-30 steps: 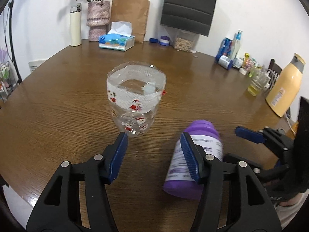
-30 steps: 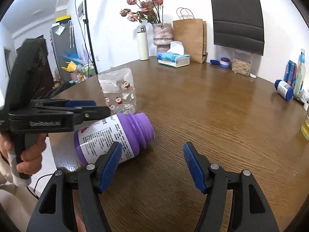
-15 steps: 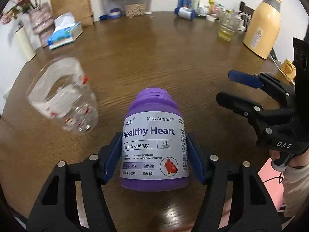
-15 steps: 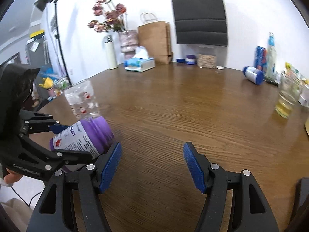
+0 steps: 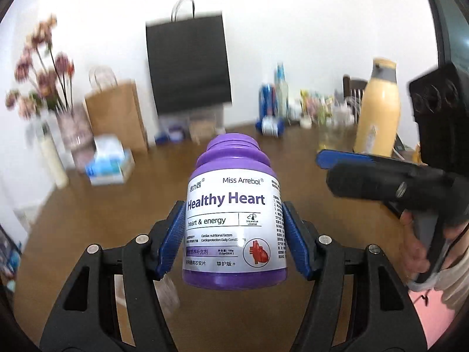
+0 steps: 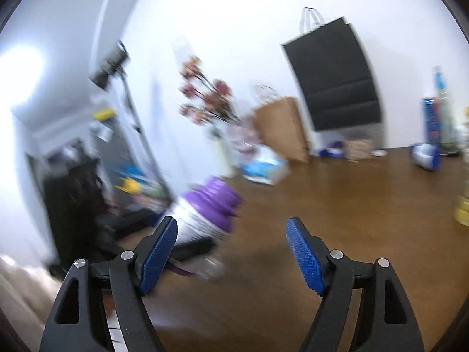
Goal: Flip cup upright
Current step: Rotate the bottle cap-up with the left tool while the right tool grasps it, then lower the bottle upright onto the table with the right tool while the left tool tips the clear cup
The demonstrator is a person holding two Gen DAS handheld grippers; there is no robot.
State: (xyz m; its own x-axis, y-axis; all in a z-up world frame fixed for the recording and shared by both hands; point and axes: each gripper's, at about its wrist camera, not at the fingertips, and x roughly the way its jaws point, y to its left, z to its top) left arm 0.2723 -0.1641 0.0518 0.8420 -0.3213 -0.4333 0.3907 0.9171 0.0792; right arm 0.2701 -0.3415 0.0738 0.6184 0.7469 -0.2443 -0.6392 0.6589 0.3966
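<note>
My left gripper (image 5: 231,234) is shut on a purple "Healthy Heart" bottle (image 5: 233,223) with a white label. It holds the bottle lifted off the wooden table (image 5: 88,211), cap tilted up and away from me. In the right wrist view the same bottle (image 6: 205,214) shows blurred at the left, cap up, held by the left gripper. My right gripper (image 6: 231,252) is open and empty above the table; it also shows at the right of the left wrist view (image 5: 381,176). The clear plastic cup shows only as a faint blur low by the left finger (image 5: 167,293).
Along the far table edge stand a flower vase (image 5: 70,135), a tissue box (image 5: 108,164), a brown paper bag (image 5: 117,117), a black bag (image 5: 187,64), several bottles (image 5: 272,108) and a yellow thermos (image 5: 378,108). A glass of yellow liquid (image 6: 463,205) stands at the right.
My left gripper has closed on the purple bottle, lifted it off the table and tilted it toward upright. The clear cup has dropped out of the left view. Both views swung upward.
</note>
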